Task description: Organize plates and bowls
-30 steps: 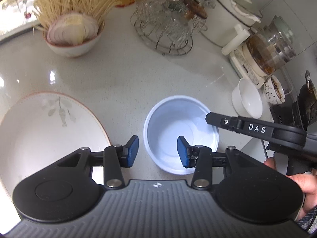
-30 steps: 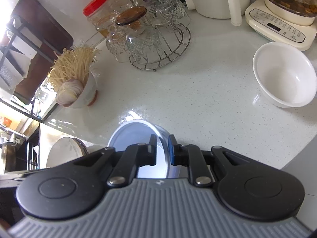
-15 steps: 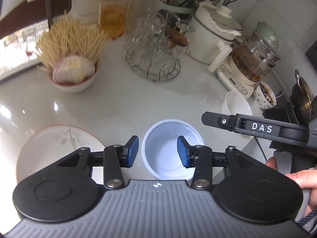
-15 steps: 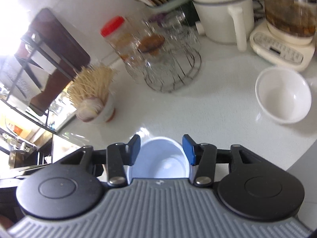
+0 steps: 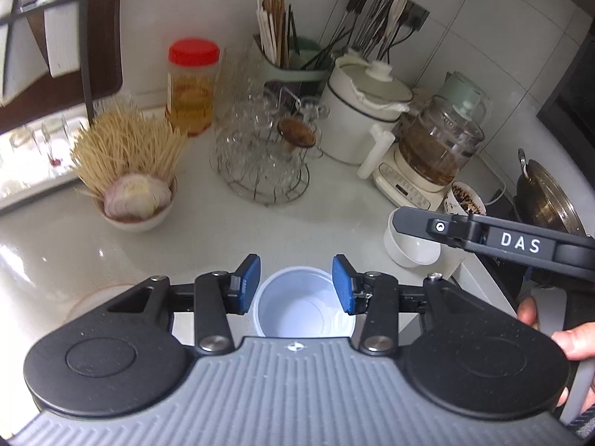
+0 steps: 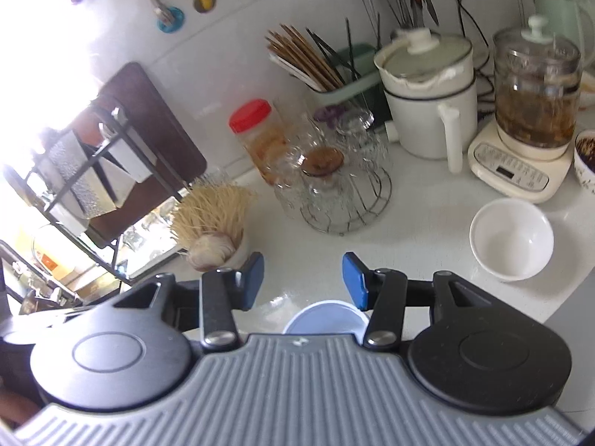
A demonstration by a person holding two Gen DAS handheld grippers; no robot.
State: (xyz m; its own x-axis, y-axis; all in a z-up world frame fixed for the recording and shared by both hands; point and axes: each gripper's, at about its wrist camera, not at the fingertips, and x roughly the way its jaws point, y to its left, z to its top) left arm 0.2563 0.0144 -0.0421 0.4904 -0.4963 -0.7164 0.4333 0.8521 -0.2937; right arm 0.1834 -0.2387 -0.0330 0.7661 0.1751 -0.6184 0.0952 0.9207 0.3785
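Blue bowl (image 5: 305,306) stands upright on the counter (image 5: 334,219), mouth up, axis vertical, free of both tools. Left gripper (image 5: 295,284) and right gripper (image 6: 303,280) hover above it, jaws about half open and empty. White bowl (image 6: 511,239) waits near, probably the next to stack.

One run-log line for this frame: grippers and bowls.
left gripper: open, empty | right gripper: open, empty | pale blue bowl: on counter, unheld | white bowl: on counter, untouched

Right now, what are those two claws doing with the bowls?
Left gripper open, empty. Right gripper open, empty. Blue bowl on counter, ungripped. White bowl alone, nothing blocking.
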